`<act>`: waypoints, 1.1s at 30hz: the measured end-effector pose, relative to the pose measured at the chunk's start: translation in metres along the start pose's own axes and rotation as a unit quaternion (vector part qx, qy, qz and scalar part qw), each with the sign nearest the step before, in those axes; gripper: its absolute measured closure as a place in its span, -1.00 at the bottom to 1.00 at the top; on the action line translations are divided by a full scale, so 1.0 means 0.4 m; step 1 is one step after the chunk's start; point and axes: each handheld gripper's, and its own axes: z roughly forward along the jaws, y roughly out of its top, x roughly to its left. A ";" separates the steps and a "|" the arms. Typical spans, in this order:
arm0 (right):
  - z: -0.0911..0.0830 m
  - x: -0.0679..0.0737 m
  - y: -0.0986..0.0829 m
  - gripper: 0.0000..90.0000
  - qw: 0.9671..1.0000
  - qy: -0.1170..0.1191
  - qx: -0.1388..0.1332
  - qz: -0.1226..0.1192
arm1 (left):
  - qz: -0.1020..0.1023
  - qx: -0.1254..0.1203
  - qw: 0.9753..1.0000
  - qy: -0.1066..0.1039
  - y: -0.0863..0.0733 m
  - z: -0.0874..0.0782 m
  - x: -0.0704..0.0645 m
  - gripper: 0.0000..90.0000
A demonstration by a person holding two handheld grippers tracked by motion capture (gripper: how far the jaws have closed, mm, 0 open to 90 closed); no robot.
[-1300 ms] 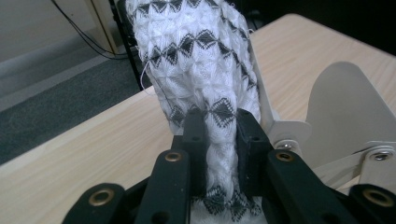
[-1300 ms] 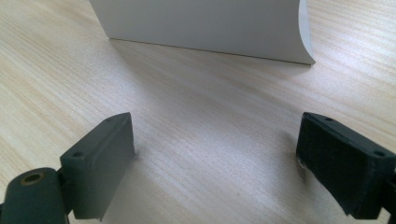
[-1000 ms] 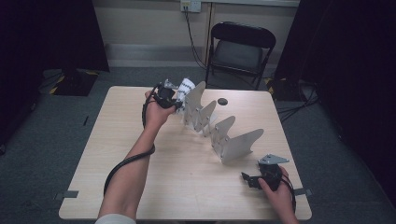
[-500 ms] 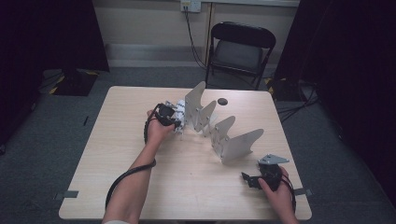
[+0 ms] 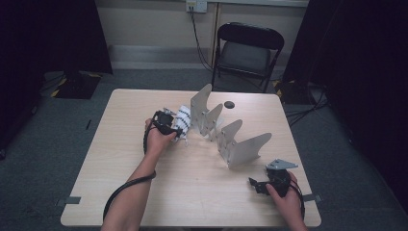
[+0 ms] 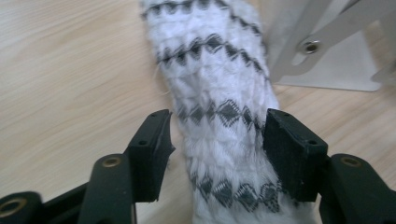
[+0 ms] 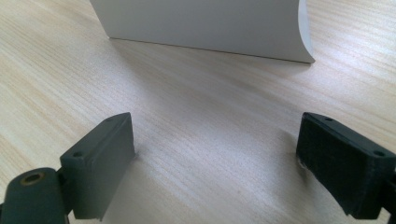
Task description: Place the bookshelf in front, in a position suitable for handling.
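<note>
Left of the table (image 5: 110, 192) middle we see the left gripper (image 5: 169, 123) with its jaws around a white sock (image 5: 182, 121) with dark zigzag bands; in the left gripper view the sock (image 6: 219, 121) runs between the pads, the right pad touching it and the left pad just beside it, so whether it is truly clamped we cannot tell. The sock lies on the wood just beside the near-left plate of the grey metal rack (image 5: 226, 132). Near the table's near-right corner the right gripper (image 5: 262, 185) rests with jaws wide apart, nothing between them, facing the rack's last plate (image 7: 205, 25).
</note>
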 end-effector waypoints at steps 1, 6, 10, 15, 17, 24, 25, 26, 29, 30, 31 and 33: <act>0.000 0.000 0.000 -0.76 1.000 0.000 0.000 0.000 | 0.005 0.003 1.000 0.007 -0.005 -0.004 0.007 -0.09; 0.000 0.000 0.000 -0.76 1.000 0.000 0.000 0.000 | -0.007 0.004 1.000 0.020 -0.021 -0.025 0.036 -0.12; 0.000 0.000 0.000 -0.76 1.000 0.000 -0.001 -0.001 | -0.020 -0.018 0.999 0.019 -0.008 -0.038 0.038 -0.13; 0.000 0.000 -0.001 -0.76 1.000 -0.001 -0.001 -0.001 | -0.014 -0.030 0.999 -0.005 0.004 -0.022 0.017 0.00; 0.000 0.000 -0.001 -0.76 1.000 -0.001 -0.001 -0.001 | -0.017 -0.034 0.999 -0.017 0.001 -0.010 0.011 0.09; -0.001 0.001 -0.001 -0.76 1.000 -0.002 -0.001 0.000 | -0.002 -0.020 0.999 -0.026 -0.018 0.022 0.006 0.38; -0.001 0.001 -0.001 -0.76 1.000 -0.002 -0.001 0.000 | -0.001 -0.016 0.999 -0.028 -0.017 0.021 0.010 0.43; -0.001 0.001 -0.001 -0.76 1.000 -0.002 -0.001 0.000 | -0.003 -0.017 0.999 -0.031 -0.015 0.023 0.011 0.47; -0.001 0.001 -0.001 -0.76 1.000 -0.002 -0.001 0.000 | -0.008 -0.005 0.999 -0.038 -0.006 0.022 0.019 0.69; -0.001 0.001 -0.001 -0.76 1.000 -0.002 -0.001 0.000 | -0.011 -0.002 0.999 -0.040 -0.001 0.021 0.024 0.72; -0.001 0.001 -0.001 -0.76 1.000 -0.002 -0.001 0.000 | -0.018 -0.006 0.999 -0.040 0.004 0.019 0.027 0.72; 0.000 0.001 -0.001 -0.76 1.000 -0.002 -0.001 0.001 | -0.023 -0.010 0.999 -0.036 0.021 0.006 0.033 0.76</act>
